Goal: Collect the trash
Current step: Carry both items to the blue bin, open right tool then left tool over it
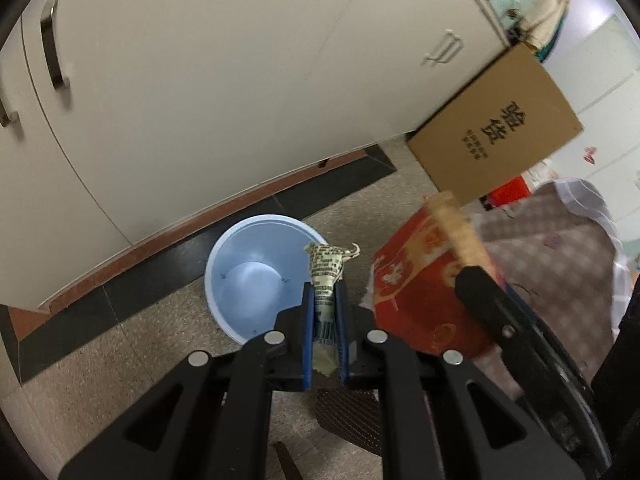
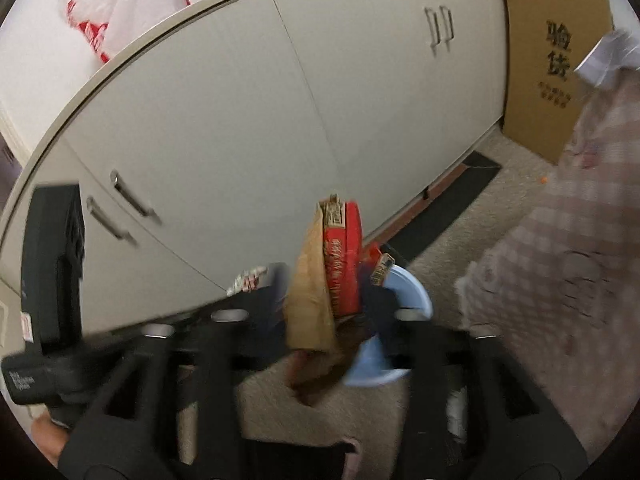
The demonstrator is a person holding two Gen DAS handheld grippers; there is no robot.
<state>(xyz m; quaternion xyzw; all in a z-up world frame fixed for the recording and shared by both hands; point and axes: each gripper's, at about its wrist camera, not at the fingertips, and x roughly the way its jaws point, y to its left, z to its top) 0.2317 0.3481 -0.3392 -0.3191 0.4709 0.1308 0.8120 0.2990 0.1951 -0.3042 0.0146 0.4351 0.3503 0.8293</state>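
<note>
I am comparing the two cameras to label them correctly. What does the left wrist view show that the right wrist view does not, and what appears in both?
Only the left wrist view shows the left gripper shut on a green printed wrapper, and the inside of the blue bin, which looks empty.

Only the right wrist view shows a white plastic bag with red print on top of the cabinet, and the right gripper with the red carton between its jaws.

Both show the bin, the red carton, the white cabinet doors and the brown cardboard box.

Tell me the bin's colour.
Light blue; the bin shows best in the left wrist view.
</note>
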